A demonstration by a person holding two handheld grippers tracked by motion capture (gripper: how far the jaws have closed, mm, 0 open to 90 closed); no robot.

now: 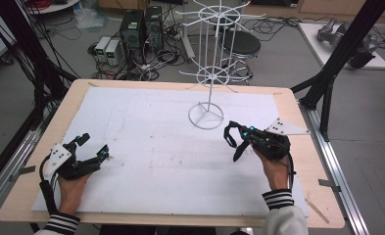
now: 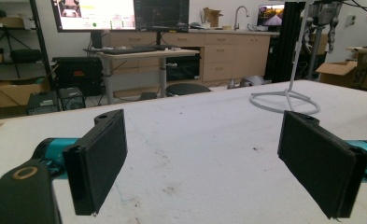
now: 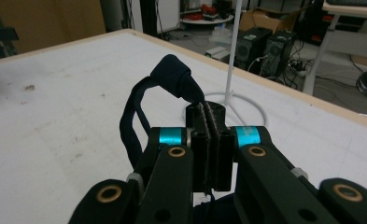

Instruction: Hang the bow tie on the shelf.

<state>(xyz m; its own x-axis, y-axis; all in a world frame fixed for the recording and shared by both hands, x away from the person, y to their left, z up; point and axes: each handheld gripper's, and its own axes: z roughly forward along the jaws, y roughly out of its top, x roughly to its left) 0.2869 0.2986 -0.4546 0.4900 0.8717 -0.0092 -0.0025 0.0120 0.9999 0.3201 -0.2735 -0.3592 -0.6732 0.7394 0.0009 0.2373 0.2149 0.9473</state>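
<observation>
My right tool (image 1: 235,139) pinches a dark strap (image 3: 139,107), looped toward the rack (image 1: 207,117); right gripper view shows the clamp. Left tool (image 1: 94,147) gapes empty near the tabletop's (image 1: 298,161) left edge.

White wire display rack (image 1: 210,68): top is running off the high view's upper edge. Dark fabric strap (image 3: 144,116): lower end is disappearing behind the right gripper (image 3: 208,116); item type undeterminable.

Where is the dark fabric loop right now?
The dark fabric loop is pinched in the shut right gripper, arching up from its jaws above the white mat, just near of the wire rack's ring base on the table's right side.
</observation>
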